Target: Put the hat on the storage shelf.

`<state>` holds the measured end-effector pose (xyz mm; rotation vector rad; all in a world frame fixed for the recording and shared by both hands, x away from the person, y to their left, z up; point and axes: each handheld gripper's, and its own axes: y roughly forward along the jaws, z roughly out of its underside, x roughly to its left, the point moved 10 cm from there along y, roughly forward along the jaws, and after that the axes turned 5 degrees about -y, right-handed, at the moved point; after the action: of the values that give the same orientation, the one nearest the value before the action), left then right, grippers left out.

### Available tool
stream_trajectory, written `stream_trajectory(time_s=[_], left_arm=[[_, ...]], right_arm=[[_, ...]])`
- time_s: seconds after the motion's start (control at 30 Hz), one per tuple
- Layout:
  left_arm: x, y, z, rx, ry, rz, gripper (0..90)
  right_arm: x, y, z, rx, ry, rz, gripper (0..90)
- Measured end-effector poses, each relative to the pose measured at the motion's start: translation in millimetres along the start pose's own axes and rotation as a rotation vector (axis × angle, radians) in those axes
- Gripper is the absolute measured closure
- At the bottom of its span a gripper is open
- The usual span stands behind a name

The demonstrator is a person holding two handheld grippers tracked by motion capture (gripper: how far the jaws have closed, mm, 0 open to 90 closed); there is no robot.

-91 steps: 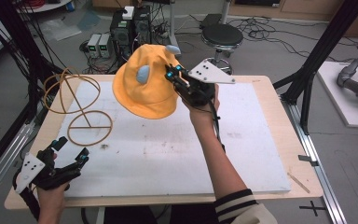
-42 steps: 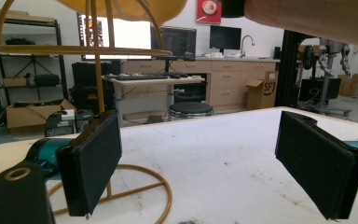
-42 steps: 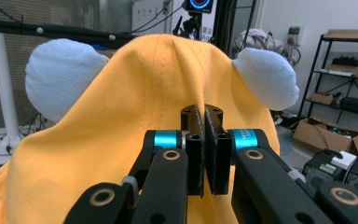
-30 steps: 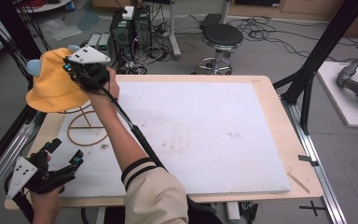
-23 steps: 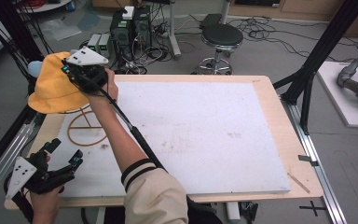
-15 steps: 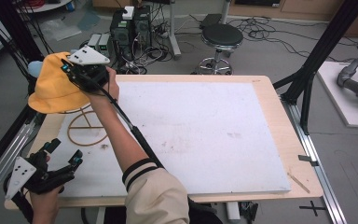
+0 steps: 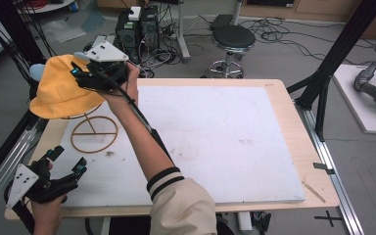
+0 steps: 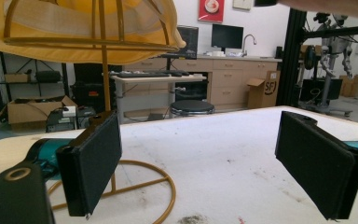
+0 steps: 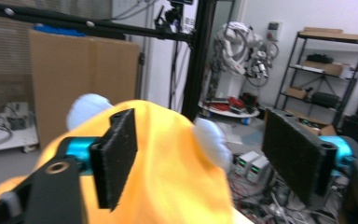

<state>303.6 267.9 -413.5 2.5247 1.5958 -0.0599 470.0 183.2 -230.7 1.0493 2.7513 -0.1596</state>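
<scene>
One yellow hat (image 7: 61,93) on one wire stand (image 7: 94,133), two grippers at one table (image 7: 215,142).

My right gripper (image 7: 81,74) hovers at the hat's crown with jaws spread wide, gripping nothing; its own view shows two pale ear-like tufts (image 9: 209,140) on the hat. The hat sits over the stand's domed frame at the table's far left corner, the ring base resting on the white surface. My left gripper (image 7: 66,164) waits near the table's near left edge, jaws wide apart and empty.
</scene>
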Motion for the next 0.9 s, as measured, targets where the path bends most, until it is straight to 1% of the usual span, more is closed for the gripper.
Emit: stream_trajectory(time_s=[0.03,0.07,0.2,0.23,0.3,0.4,0.47,0.5,0.53,0.6,0.67,0.83,0.9], left_arm=[[0.0,0.3,0.3,0.001,0.002,0.001,14.9],[-0.3,0.7,0.5,-0.001,-0.002,0.000,14.9],[0.9,0.3,0.8,0.002,0.001,-0.002,14.9],[1.0,0.1,0.9,0.002,-0.006,-0.003,14.9],[1.2,0.2,1.2,0.003,-0.007,-0.004,15.0],[0.4,0.3,1.9,0.008,-0.001,-0.004,14.9],[-0.3,0.5,1.7,0.007,0.001,-0.005,14.9],[-0.7,0.6,1.7,0.006,-0.001,-0.004,14.9],[-0.9,0.7,1.6,0.006,0.000,-0.004,14.9],[-1.1,0.9,2.0,0.007,-0.001,-0.005,14.9],[-1.4,1.1,2.6,0.010,0.002,-0.004,14.9],[-2.1,1.4,3.4,0.017,0.003,-0.010,14.9],[-2.5,1.7,3.3,0.015,0.003,-0.011,14.9]], right_arm=[[0.0,0.0,0.0,0.000,0.000,0.000,22.8],[-5.1,-4.8,-1.8,-0.004,0.001,0.008,22.0],[-23.8,-29.2,-13.0,-0.032,0.017,0.023,19.6],[-28.3,-36.0,-16.0,-0.040,0.021,0.027,19.2],[-37.3,-52.2,-21.7,-0.051,0.015,0.025,19.0],[-49.4,-73.6,-28.7,-0.082,0.027,0.036,19.0],[-62.8,-95.8,-32.7,-0.108,0.028,0.054,19.0],[-62.8,-95.8,-32.7,-0.108,0.028,0.054,19.0],[-67.6,-103.3,-33.5,-0.116,0.020,0.065,19.1],[-75.6,-119.9,-34.3,-0.128,0.025,0.073,19.1],[-82.8,-134.4,-34.5,-0.138,0.015,0.085,19.0],[-98.4,-169.3,-30.2,-0.144,-0.010,0.114,19.0],[-106.5,-187.3,-28.1,-0.153,-0.022,0.130,19.0]])
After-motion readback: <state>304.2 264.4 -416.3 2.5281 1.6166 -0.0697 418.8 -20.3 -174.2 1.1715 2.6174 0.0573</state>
